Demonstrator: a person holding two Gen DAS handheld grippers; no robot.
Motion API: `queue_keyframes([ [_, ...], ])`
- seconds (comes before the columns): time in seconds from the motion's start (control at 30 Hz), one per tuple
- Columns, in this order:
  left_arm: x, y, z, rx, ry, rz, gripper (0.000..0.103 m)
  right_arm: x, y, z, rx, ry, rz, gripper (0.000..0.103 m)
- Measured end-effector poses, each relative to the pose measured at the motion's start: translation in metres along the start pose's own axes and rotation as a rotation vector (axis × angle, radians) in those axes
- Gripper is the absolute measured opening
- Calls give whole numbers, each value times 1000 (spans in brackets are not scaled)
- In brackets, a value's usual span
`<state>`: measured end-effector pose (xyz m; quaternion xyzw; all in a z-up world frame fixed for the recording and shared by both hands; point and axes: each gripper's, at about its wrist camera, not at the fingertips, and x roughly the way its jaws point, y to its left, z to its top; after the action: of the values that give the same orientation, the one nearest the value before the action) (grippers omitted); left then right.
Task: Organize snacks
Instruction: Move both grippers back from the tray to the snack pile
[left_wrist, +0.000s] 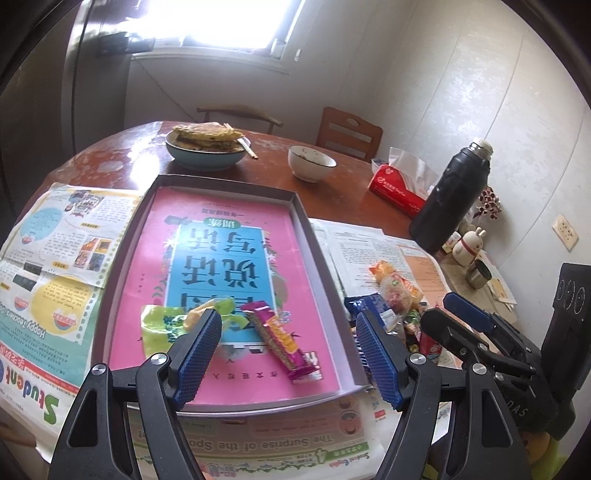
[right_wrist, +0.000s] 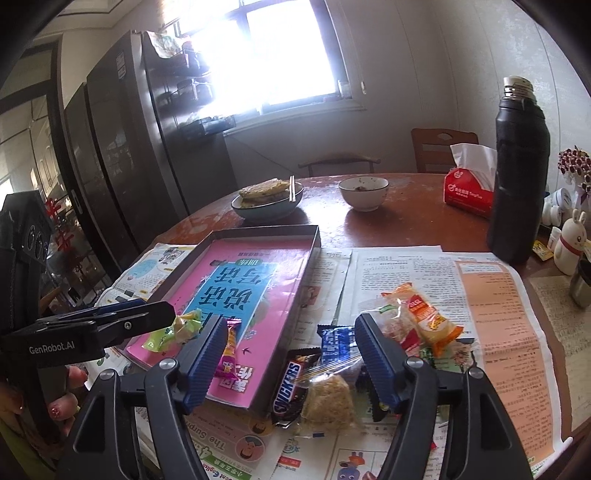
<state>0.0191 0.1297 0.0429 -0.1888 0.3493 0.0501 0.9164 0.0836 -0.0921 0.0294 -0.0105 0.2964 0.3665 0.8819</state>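
Crinkly wrappers (left_wrist: 284, 338) in shallow rectangular tray (left_wrist: 317, 236)

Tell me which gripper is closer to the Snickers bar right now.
Right. The right gripper hangs open directly over the Snickers bar, beside the tray. The left gripper is open over the tray, above the pink wafer bar.

The left hand-held gripper (left_wrist: 288, 354) hides part of the green snack packet (left_wrist: 166, 325). The snack pile (left_wrist: 399, 314) is half covered by the right hand-held gripper (left_wrist: 448, 314); small wrappers stay unreadable.
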Motion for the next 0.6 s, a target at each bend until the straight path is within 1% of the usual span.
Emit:
queue_keyframes([
  [0.3, 1, -20, 2, 43, 0, -13, 77, -14, -16, 1, 33, -31, -28, 71],
  [0.6, 8, -40, 1, 82, 22, -28, 77, -26, -32, -1, 66, -59, -53, 73],
])
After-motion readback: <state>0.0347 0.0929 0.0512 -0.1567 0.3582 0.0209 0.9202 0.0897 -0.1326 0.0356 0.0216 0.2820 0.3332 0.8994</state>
